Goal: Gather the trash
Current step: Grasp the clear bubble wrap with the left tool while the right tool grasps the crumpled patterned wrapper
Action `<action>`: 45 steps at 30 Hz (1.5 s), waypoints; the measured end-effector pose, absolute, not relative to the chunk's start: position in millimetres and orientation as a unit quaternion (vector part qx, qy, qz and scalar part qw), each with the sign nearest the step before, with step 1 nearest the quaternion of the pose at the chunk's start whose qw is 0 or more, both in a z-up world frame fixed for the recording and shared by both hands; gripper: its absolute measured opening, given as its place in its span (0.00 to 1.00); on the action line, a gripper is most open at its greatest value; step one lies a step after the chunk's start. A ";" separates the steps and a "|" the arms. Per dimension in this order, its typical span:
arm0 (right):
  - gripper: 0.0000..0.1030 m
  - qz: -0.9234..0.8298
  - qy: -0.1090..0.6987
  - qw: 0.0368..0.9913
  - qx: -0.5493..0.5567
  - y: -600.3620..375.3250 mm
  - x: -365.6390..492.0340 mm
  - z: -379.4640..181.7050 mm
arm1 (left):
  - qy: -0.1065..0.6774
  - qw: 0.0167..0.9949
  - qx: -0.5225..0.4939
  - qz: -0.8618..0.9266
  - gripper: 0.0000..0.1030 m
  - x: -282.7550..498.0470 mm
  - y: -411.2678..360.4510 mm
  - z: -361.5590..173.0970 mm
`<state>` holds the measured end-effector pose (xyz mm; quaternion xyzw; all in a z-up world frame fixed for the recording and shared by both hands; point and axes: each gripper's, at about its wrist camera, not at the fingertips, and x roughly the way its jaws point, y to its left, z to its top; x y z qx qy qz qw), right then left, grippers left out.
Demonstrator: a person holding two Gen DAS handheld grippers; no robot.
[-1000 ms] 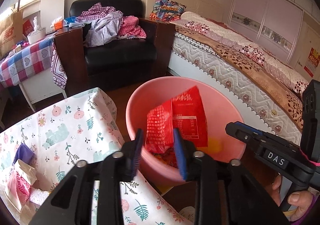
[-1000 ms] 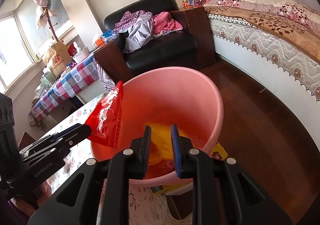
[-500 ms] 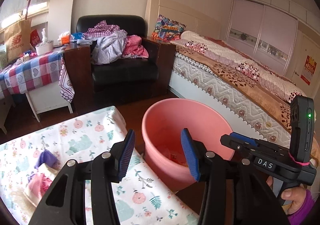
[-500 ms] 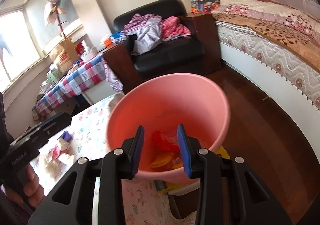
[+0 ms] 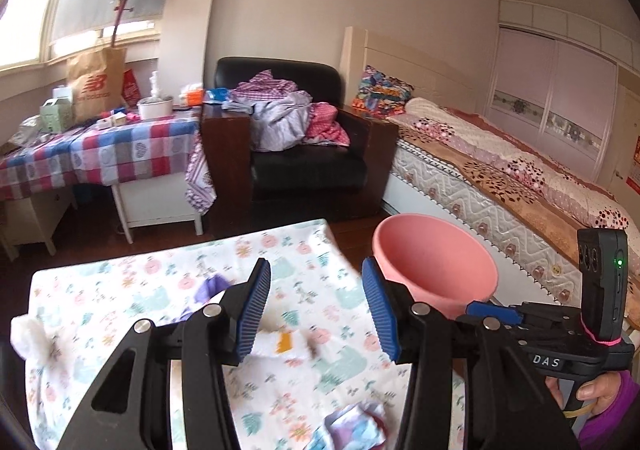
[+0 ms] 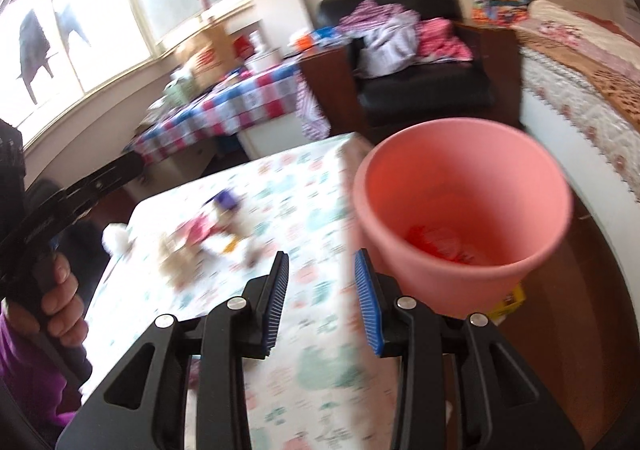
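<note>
A pink bin (image 5: 436, 270) stands beside the right edge of the floral-cloth table (image 5: 120, 290); it also shows in the right wrist view (image 6: 460, 218), with red wrappers (image 6: 436, 244) inside. My left gripper (image 5: 316, 310) is open and empty above the table. My right gripper (image 6: 322, 300) is open and empty, left of the bin. Scraps lie on the cloth: a purple piece (image 5: 210, 288), white paper with an orange mark (image 5: 280, 342), a white tissue (image 5: 26, 334) at the left edge, and a blue-white wrapper (image 5: 352, 430) near the front.
A black armchair (image 5: 304, 154) piled with clothes stands behind the table. A bed (image 5: 500, 178) runs along the right. A checked-cloth side table (image 5: 100, 154) with bags and boxes stands at the left. Dark wood floor (image 6: 568, 310) surrounds the bin.
The left gripper let the red wrapper fall into the bin and opened wide. Both grippers pulled back and swung left over the table; the right gripper opened too.
</note>
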<state>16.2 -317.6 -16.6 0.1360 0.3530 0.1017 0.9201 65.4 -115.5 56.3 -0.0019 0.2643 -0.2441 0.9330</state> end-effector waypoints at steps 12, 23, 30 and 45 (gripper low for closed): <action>0.34 0.203 0.423 0.879 0.087 -230.3 18.3 -46.5 | 0.309 0.932 -0.029 -0.187 0.46 27.9 -28.6 16.3; 0.34 0.208 0.458 0.863 0.044 -210.6 43.4 -71.5 | 0.349 0.923 -0.056 -0.149 0.46 34.8 3.1 -14.2; 0.11 0.222 0.446 0.867 0.019 -204.6 35.6 -72.6 | 0.368 0.917 -0.062 -0.141 0.46 55.6 2.0 -25.0; 0.04 0.215 0.383 0.896 0.072 -236.6 29.0 -34.1 | 0.387 0.913 -0.081 -0.100 0.37 103.1 -12.1 -44.3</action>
